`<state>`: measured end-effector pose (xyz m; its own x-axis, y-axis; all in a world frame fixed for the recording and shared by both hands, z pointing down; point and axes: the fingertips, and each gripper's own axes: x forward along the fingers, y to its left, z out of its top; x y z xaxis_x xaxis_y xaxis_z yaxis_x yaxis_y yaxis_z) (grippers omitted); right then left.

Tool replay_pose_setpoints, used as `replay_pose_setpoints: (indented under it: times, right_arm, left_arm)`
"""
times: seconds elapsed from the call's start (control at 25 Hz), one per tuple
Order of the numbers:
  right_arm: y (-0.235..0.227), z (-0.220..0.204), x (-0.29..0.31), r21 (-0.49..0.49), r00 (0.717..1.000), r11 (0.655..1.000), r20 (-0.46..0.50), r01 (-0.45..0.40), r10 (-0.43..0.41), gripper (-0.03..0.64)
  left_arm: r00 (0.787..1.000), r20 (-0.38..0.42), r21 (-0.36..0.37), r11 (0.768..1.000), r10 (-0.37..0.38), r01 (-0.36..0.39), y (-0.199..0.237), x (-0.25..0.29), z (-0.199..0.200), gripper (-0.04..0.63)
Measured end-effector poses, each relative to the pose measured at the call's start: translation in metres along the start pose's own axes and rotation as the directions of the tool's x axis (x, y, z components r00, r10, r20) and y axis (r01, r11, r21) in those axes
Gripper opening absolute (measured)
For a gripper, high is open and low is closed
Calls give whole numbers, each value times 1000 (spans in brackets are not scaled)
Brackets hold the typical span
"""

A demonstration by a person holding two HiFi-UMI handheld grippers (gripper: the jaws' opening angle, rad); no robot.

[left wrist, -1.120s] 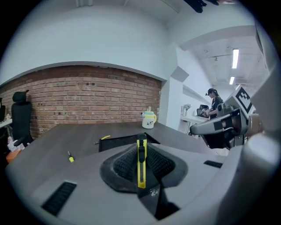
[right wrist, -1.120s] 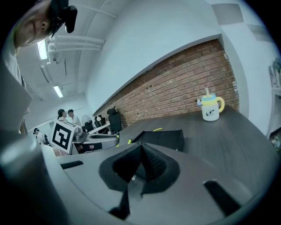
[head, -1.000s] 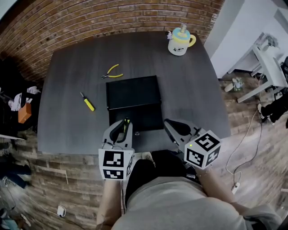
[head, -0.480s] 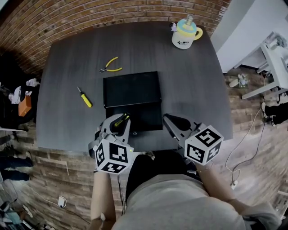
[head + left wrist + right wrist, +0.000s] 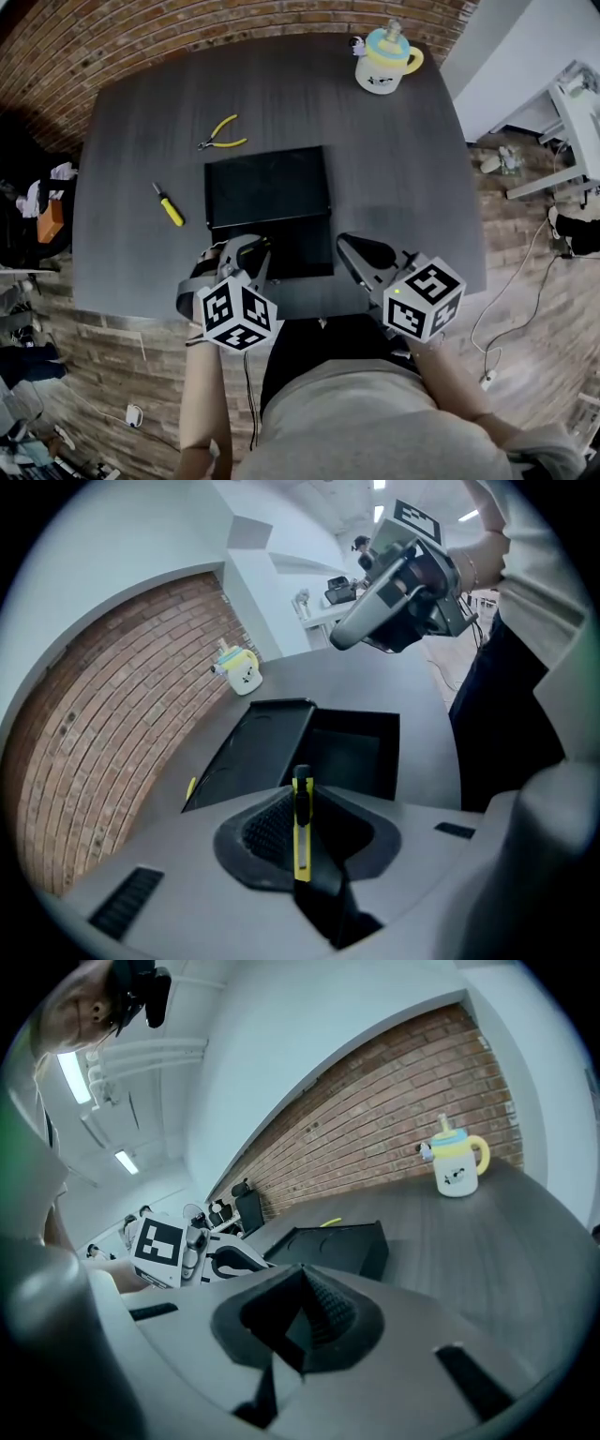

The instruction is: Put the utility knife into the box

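Open black box (image 5: 281,248), lid flat behind. Yellow utility knife (image 5: 301,827) clamped in left gripper (image 5: 246,251) over box's near-left edge. Right gripper (image 5: 361,255) pinched together beside box's near-right corner. Since earlier, left gripper rolled leftward.

On my feed the table (image 5: 403,169) looks like matt dark wood-grain laminate. The box (image 5: 267,187) reads as smooth matt black plastic, I think. The utility knife (image 5: 301,822) is shiny yellow plastic with black trim. My left gripper (image 5: 246,251) has ribbed black rubbery pads (image 5: 267,832) in a smooth grey plastic shell. The brick wall (image 5: 187,28) is rough.
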<state>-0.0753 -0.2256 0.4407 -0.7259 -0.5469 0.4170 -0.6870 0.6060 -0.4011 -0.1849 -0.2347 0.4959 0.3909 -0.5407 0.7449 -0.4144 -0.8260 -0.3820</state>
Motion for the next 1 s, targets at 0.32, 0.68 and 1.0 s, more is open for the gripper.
replay_pose_setpoints:
  times: [0.32,0.68,1.0]
  right_arm:
    - [-7,-6,2,32,1000,999,-8,4,-4,5]
    - [-13,-15,7,52,999,999,-33,10,-8,5]
    - [-13,-20,8,66,999,998,-45,-1,4,5]
  left_arm:
    - [988,-87,109,985,-128,138,-25,29,-6,78]
    - [960,-157,157,954,-231,255,-38,55,-13,78]
    - [947,-165,174,937,-274,302,-48,68,-11,78]
